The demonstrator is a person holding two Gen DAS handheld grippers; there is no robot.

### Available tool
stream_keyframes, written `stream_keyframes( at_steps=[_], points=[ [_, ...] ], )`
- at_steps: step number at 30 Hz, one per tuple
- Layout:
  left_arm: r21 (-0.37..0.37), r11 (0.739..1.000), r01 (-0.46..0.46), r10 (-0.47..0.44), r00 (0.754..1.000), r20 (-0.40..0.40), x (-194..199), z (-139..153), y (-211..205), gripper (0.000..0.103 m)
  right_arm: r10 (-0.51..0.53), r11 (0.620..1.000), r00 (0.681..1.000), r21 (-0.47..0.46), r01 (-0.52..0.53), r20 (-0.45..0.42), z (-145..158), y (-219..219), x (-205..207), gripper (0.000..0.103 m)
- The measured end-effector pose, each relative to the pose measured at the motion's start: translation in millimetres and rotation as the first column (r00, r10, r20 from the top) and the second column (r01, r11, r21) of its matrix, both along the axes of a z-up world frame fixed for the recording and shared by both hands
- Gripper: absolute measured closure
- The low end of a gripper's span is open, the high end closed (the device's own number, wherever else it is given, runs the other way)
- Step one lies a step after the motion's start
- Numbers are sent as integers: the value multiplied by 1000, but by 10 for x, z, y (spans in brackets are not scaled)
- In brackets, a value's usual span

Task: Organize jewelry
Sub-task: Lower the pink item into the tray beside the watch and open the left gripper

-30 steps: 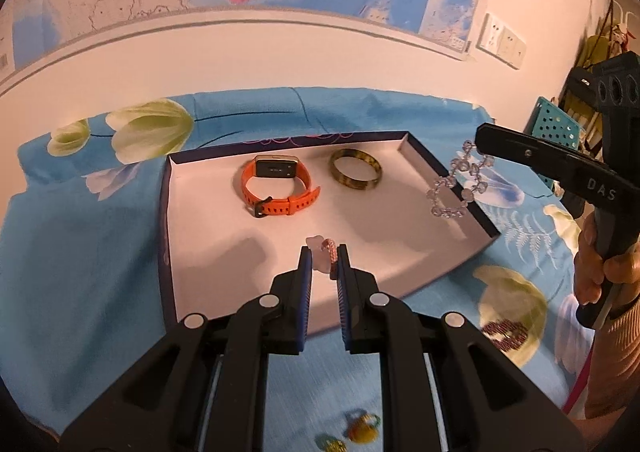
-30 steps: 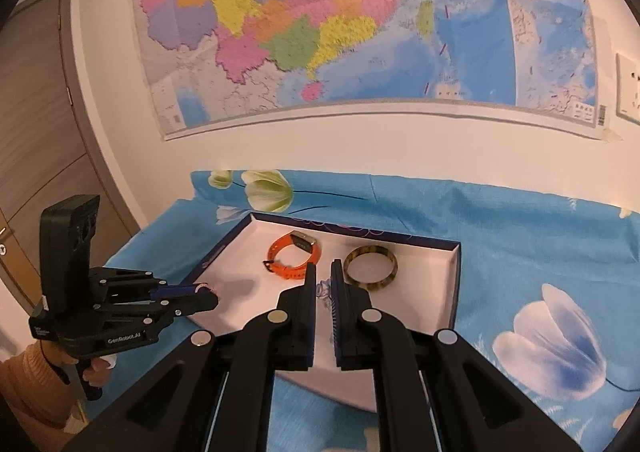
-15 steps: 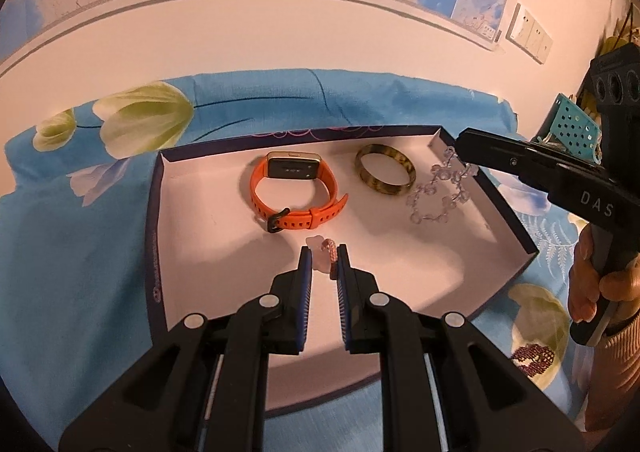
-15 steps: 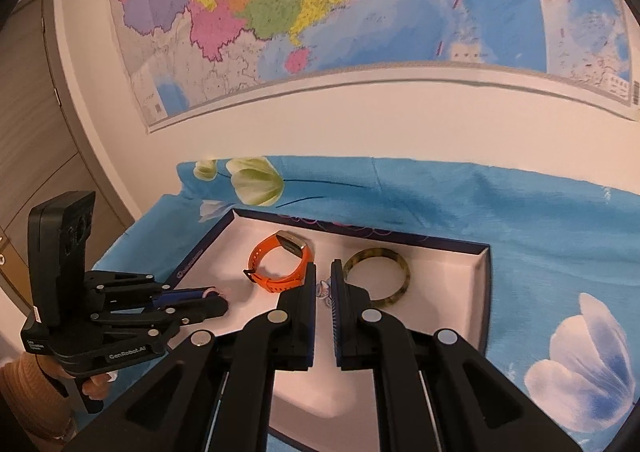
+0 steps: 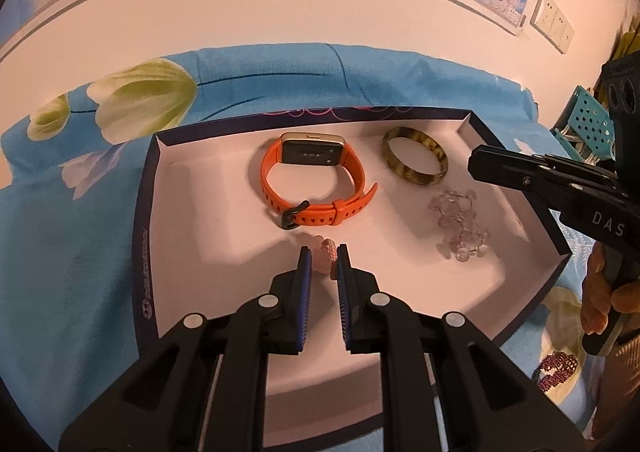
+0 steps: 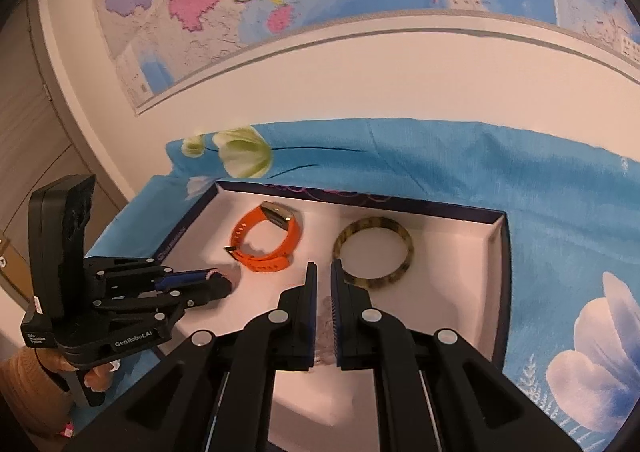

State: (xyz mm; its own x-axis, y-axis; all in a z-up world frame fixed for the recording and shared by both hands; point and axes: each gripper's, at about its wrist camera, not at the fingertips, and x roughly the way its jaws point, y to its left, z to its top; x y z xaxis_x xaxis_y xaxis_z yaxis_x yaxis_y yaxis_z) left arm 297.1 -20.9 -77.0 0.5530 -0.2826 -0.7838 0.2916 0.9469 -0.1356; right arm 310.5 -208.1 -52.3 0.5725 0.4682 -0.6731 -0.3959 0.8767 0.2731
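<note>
Now pink trinket (image 5: 329, 252) pinched betw. L gripper (image 5: 323, 258) fingers (image 5: 305, 264), above tray (image 5: 144, 212)

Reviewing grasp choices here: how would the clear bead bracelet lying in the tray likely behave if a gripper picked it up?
The clear bead bracelet lies in a loose, crumpled heap, so it is probably floppy and would dangle. Its small glassy beads look smooth, so it may slip from the pads. Beside the rigid mottled bangle, it probably will not roll.

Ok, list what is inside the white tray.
In the tray: an orange watch, a mottled bangle and a clear bead bracelet. The left gripper holds a small pink piece over the floor; that piece's lower part is hidden between the pads.
</note>
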Motion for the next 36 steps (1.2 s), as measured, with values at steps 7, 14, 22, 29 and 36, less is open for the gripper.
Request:
stream_keyframes(
  at_steps=[7, 14, 22, 29, 36],
  points=[
    [8, 1000, 11, -11, 1000, 11, 24, -4, -48, 84, -23, 999, 999, 35, 24, -22, 6, -84, -28, 89],
    [13, 1000, 4, -5, 999, 47, -26, 46, -63, 70, -15, 999, 1000, 37, 15, 23, 117, -120, -252, 76],
    [-14, 999, -45, 46, 989, 139, -351, 321, 141, 55, 31, 999, 997, 29, -33, 67, 242, -183, -708, 64],
    [-37, 999, -3, 10, 979, 204, -895, 484, 259, 51, 76, 995, 995, -67, -72, 57, 127, -242, -1250, 63],
    [-44, 997, 57, -49, 985, 167, -1369, 328, 301, 51, 36, 995, 999, -93, -37, -4, -127, -404, -1605, 63]
  ],
)
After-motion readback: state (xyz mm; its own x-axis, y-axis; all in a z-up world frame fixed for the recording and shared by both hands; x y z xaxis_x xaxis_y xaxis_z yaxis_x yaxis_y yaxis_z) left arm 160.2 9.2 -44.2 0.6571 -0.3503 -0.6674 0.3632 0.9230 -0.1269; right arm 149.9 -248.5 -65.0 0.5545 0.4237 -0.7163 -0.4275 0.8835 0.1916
